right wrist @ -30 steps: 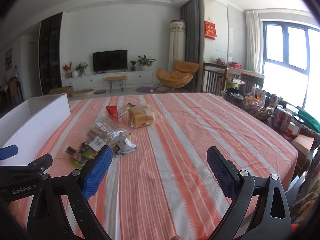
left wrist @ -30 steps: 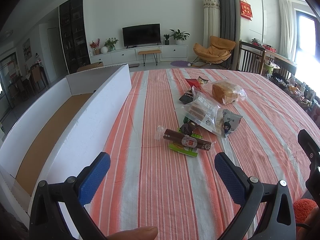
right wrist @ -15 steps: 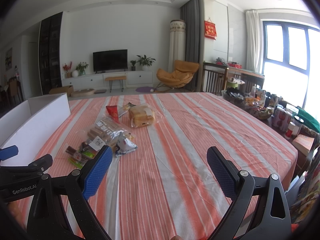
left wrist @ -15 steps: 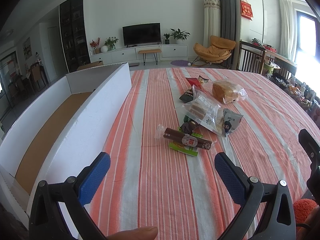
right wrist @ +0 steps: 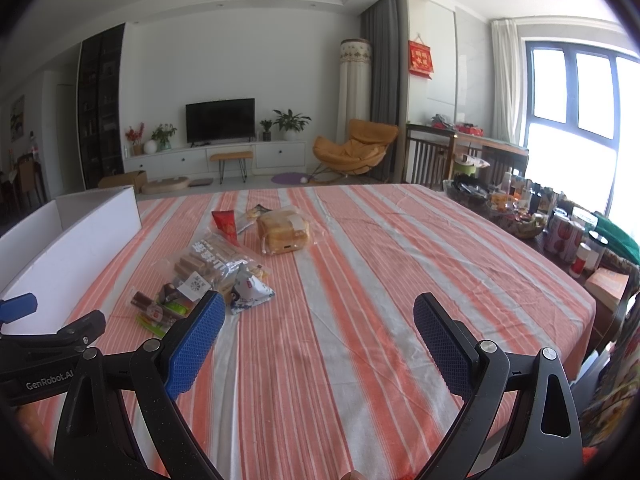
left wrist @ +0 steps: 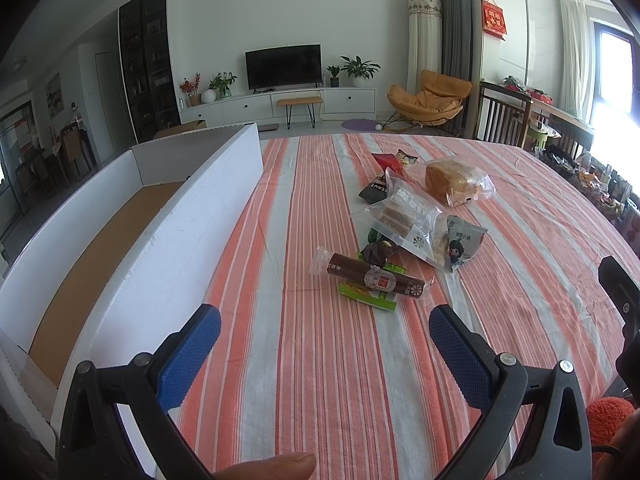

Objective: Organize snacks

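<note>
On the bench: your snacks lie in a loose cluster on the striped cloth (left wrist: 320, 360), mid-bench, well apart from both tools.
Box: the long white box (left wrist: 168, 240) with a bare cardboard floor runs along the bench's left edge; you have nothing in it that shows.
Nearest snack: the brown sausage stick (left wrist: 372, 276) lies across a green packet (left wrist: 366, 296), closest to your near edge.
Behind it: a clear biscuit bag (left wrist: 404, 220) overlaps a small white pouch with a cartoon figure (left wrist: 462, 244); a dark packet (left wrist: 374, 190) and a red one (left wrist: 386, 160) lie further on.
Bread: the wrapped loaf (left wrist: 452, 182) sits towards the far right of the cluster, just beside the biscuit bag.
Left hand-held gripper (left wrist: 324, 334): your fingers stand wide apart, holding nothing, above the cloth short of the sausage stick.
Right hand-held gripper (right wrist: 318, 320): also spread wide and unladen, over bare cloth to the right of the cluster.
Step in hand: it looks as if you are at the start, with no snack picked up yet.
Next move: you would likely bring the left tool forward to straddle the sausage stick across its narrow width, close, lift and carry it left over the box wall.
Watch: the slick wrapper may slip, and the green packet beneath could drag along.
</note>
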{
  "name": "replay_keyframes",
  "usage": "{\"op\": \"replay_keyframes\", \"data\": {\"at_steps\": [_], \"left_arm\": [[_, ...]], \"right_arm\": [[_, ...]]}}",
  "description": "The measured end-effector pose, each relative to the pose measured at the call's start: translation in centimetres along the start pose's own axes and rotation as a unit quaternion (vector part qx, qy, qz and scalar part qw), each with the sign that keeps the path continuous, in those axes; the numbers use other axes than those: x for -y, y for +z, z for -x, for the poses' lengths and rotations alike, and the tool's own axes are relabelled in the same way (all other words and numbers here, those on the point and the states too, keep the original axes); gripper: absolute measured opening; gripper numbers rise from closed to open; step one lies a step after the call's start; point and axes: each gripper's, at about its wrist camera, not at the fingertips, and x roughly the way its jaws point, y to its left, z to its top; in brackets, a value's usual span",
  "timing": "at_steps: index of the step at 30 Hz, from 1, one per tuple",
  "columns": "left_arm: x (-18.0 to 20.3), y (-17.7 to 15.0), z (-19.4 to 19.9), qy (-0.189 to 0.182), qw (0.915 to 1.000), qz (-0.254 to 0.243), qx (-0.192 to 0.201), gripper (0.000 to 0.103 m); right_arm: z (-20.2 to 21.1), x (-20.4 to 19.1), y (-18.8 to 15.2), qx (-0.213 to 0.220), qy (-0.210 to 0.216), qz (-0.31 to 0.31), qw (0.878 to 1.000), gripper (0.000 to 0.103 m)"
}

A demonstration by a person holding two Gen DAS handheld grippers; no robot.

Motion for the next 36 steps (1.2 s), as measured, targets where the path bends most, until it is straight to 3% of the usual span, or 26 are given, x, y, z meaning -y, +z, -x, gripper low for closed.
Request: {"op": "replay_keyframes", "data": {"at_steps": [19,31,36], "left_arm": [[-0.1,-0.8,-0.9,-0.004,0.9999,0.004,-0.014,0.103],[-0.3,-2.3,-3.9,-0.028,0.9961,0.007,-0.083,0.103],[0.0,-3.2,-5.6,-0.023,0.9927,-0.007,-0.118,0.103]], "right_arm": [[-0.1,-0.1,0.0,-0.004,0.001,0.001,1.000,0.097],[-1.6,0.9,-0.4,-0.038,0.012,-0.022,0.999,0.097],[-3.5,2.3,-0.8,-0.084,0.027,-0.056,0.995,0.097]]}}
